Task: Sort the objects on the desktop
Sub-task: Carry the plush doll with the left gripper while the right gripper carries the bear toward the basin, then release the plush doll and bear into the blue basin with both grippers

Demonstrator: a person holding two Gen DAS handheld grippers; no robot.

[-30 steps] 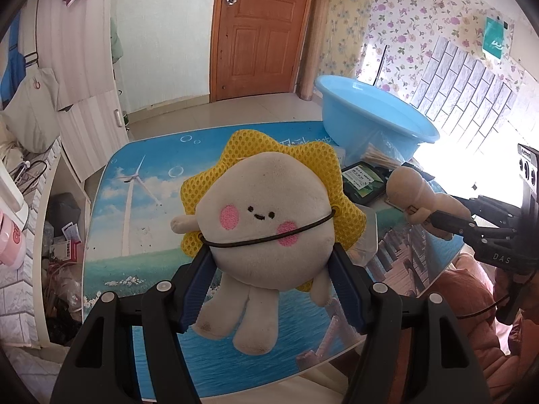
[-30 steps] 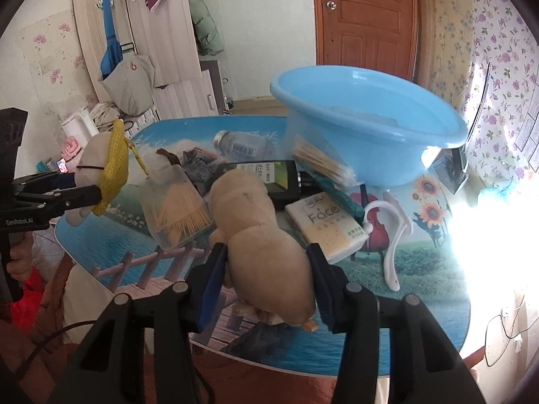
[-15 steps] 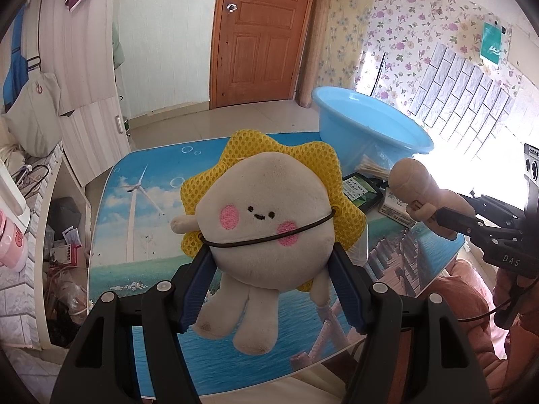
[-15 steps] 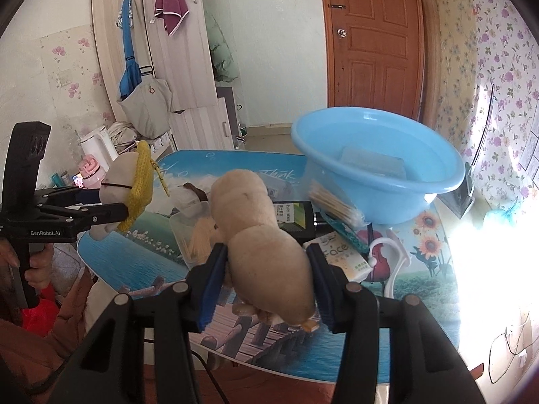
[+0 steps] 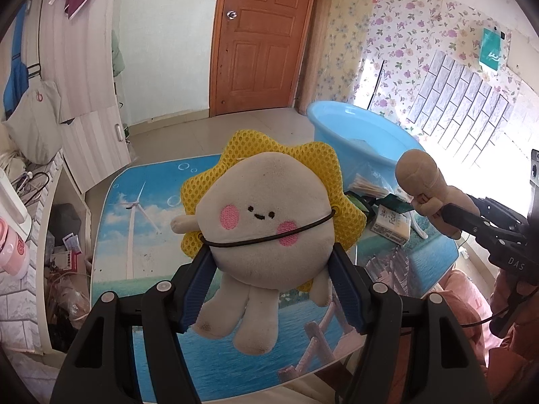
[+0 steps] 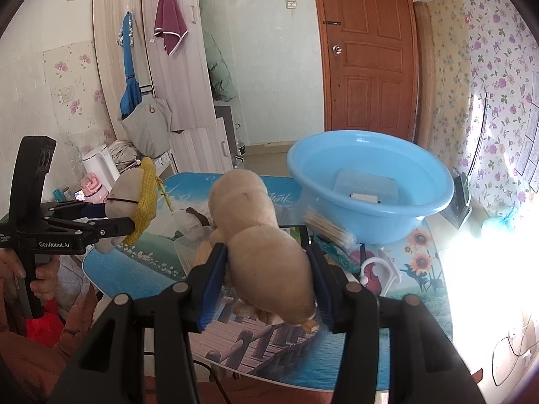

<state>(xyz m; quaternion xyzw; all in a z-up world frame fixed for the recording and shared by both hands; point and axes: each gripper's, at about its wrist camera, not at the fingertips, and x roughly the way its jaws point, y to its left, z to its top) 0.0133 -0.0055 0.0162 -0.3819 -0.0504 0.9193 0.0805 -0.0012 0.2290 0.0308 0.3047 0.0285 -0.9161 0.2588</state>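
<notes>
Both sets of jaws were clamped on soft toys: the left gripper [image 5: 269, 286] on the sun plush [image 5: 266, 222], the right gripper [image 6: 266, 282] on the tan plush [image 6: 259, 235], each lifted just short of the blue basin [image 6: 370, 215], probably their destination. Basin's contents were hard to identify.

hidden: table [image 6: 387, 353] clutter behind tan plush [image 6: 266, 245] | window [image 6: 488, 269] overexposed
</notes>
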